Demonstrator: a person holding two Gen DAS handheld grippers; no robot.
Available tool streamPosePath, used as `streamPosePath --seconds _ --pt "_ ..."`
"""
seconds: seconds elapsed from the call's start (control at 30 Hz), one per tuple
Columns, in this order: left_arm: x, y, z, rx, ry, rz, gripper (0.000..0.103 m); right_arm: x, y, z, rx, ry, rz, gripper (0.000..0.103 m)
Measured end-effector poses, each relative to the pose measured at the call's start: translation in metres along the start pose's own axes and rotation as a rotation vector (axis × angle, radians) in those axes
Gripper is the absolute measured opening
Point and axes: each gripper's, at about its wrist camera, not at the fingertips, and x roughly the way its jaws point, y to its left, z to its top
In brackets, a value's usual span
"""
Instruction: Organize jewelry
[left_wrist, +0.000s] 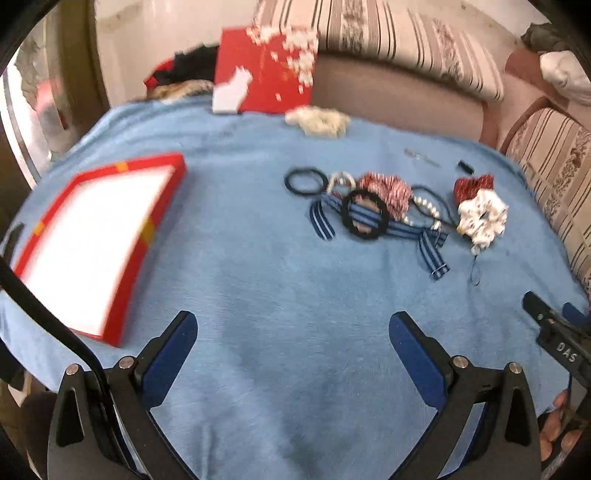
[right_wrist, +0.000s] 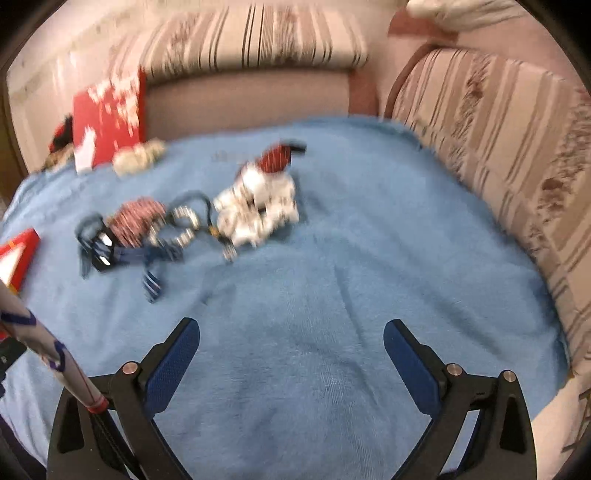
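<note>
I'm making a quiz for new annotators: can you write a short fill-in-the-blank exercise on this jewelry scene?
1. The accessories lie on a ____ blanket.
2. The shallow red box has a ____ interior.
3. The thick black ring lies on top of the blue striped ____.
4. Both the left gripper and the right gripper are ____ and hold nothing.

Missing words: blue; white; ribbon; open
</note>
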Motion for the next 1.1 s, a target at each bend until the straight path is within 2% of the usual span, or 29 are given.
streamPosePath --seconds 0.1,0.2,0.37,0.53,0.87,1.1 --pt "-0.024 0.004 0.001 0.011 -0.059 0.01 0.103 -0.03 0.007 -0.001 0.021 -0.107 -0.003 0.102" --pt "-0.042 0.004 0.002 0.029 -0.1 0.006 0.103 -0.032 0.022 0.0 -0.015 -0.06 0.01 0.102" --pt "-0.059 0.007 0.001 0.051 -0.105 0.021 0.103 -0.039 0.035 -0.012 0.012 -0.031 0.054 0.102" --pt "-0.059 0.011 -0.006 0.049 -0.058 -0.041 0.103 -0.04 0.043 -0.017 -0.007 -0.009 0.055 0.102" --pt "-0.049 0.012 -0.018 0.029 -0.006 -0.068 0.103 -0.042 0.05 -0.025 -0.045 -0.059 0.037 0.102" --pt "-0.042 0.008 -0.02 0.028 0.022 -0.069 0.103 -0.032 0.052 -0.029 -0.072 -0.033 0.049 0.102"
